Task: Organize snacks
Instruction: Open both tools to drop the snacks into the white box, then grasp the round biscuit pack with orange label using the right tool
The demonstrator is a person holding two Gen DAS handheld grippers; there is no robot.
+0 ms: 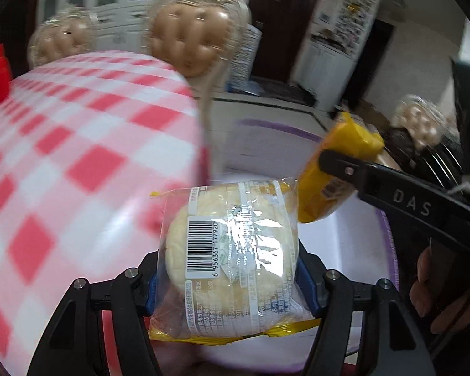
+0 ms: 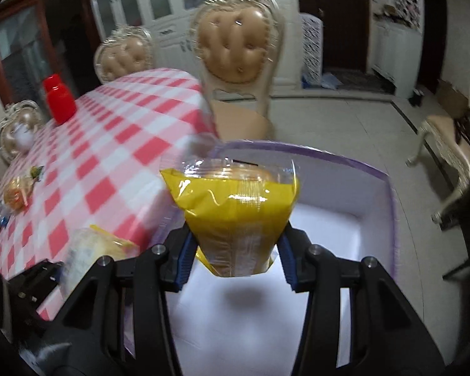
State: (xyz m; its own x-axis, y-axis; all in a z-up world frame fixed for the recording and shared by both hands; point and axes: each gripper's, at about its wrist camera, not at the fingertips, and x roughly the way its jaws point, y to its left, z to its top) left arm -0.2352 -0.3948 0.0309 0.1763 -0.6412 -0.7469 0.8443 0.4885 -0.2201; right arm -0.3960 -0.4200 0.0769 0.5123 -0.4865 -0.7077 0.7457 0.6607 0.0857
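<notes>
Left gripper (image 1: pixel 232 279) is clamping a bun packet (image 1: pixel 232 250), clear wrapper with yellow end seams, barcode side facing me. Blue pads are pressing on both its sides. The packet is hanging over the edge where the checked tablecloth (image 1: pixel 78 144) meets the white box (image 1: pixel 354 238).

Right gripper (image 2: pixel 235 263) is squeezing a second packet, the yellow-wrapped bun (image 2: pixel 238 210), by its lower end; the clear top is sticking up and away from me. It is hanging above the white box's floor, inside the purple rim (image 2: pixel 388 206), casting a shadow on the bottom. From the left camera I am seeing the same yellow-wrapped bun just beside and above my bun packet, not touching as far as I can tell.

The box is sitting just beside the table's edge. On the tablecloth, far side: a red jar (image 2: pixel 59 100). Near the left margin: more small snacks (image 2: pixel 18 192), too blurred to name. A tufted chair (image 2: pixel 238 50) is standing behind the box.
</notes>
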